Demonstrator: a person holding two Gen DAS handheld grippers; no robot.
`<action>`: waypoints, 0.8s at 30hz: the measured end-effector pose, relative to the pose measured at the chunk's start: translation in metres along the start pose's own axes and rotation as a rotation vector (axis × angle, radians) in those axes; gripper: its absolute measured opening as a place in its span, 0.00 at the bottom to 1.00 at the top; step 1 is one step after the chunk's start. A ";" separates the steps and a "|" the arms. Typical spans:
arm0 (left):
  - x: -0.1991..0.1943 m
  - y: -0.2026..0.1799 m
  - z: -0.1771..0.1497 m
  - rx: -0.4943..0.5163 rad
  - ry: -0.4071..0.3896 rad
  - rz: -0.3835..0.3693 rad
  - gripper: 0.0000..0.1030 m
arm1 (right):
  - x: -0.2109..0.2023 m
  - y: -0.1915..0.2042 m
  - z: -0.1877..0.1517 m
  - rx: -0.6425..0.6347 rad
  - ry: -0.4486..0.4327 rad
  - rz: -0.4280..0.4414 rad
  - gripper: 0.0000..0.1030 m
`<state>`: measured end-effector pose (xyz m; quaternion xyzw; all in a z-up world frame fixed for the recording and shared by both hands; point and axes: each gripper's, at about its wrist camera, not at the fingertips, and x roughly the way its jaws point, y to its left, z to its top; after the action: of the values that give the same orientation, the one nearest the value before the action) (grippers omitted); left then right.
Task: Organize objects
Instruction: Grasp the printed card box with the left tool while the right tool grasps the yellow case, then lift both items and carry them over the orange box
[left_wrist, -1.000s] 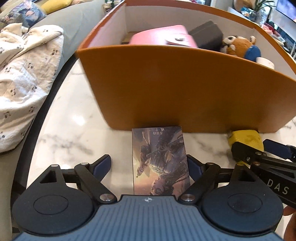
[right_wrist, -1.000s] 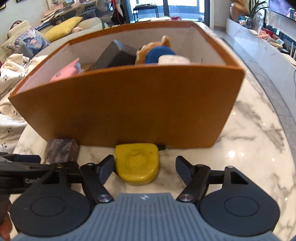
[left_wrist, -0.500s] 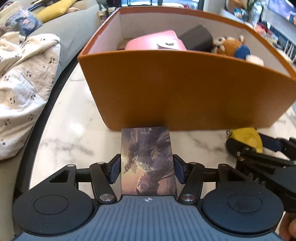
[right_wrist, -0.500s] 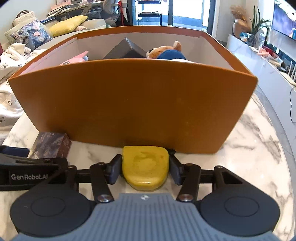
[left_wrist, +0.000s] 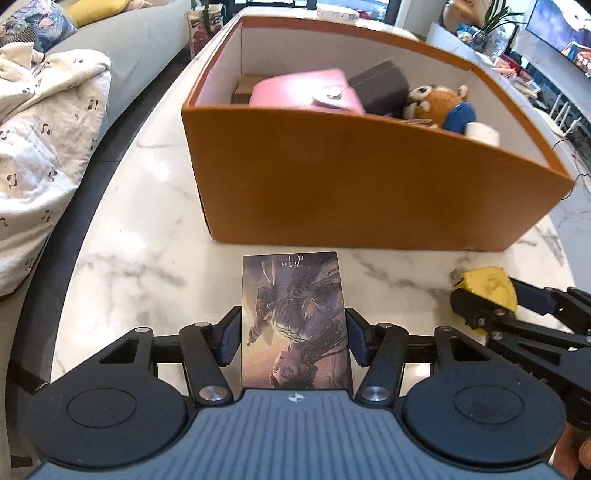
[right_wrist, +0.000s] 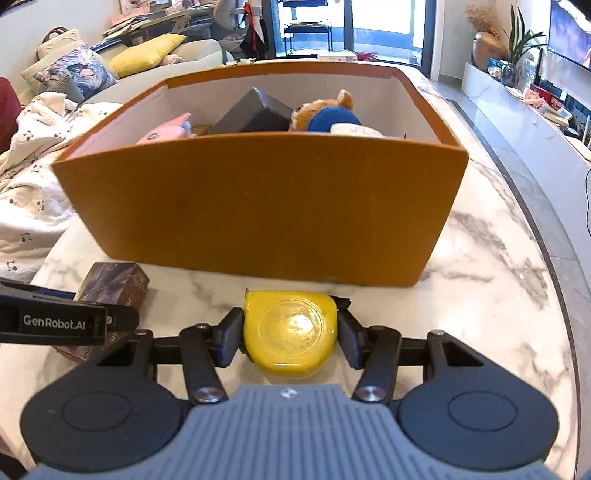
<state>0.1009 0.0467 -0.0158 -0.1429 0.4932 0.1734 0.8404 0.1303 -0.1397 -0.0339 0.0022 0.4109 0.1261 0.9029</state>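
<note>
Orange card walls of the box (left_wrist: 369, 184) rise just beyond the left tongs (left_wrist: 293, 334), which hold the illustrated card box (left_wrist: 293, 321) by its long sides, over the marble bench (left_wrist: 129, 266); to do this well, I'd lift it clear of the near rim before going forward, since a pink pouch (left_wrist: 306, 92) and plush toy (left_wrist: 436, 103) already fill the inside. From the right wrist view, the right tongs (right_wrist: 290, 338) clamp the yellow tape measure (right_wrist: 290, 332) by its flanks, near the box wall; keep both hands apart while raising.
</note>
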 end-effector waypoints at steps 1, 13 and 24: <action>-0.005 -0.001 -0.001 0.005 -0.005 -0.007 0.65 | -0.004 0.001 0.000 -0.003 0.000 0.003 0.54; -0.067 -0.010 0.007 0.049 -0.176 -0.062 0.65 | -0.078 -0.004 0.004 0.015 -0.110 0.080 0.54; -0.056 -0.020 0.118 0.040 -0.389 -0.034 0.65 | -0.080 -0.016 0.094 0.106 -0.304 0.076 0.54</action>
<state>0.1763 0.0690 0.0909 -0.0982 0.3223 0.1734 0.9254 0.1535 -0.1646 0.0864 0.0843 0.2752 0.1364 0.9479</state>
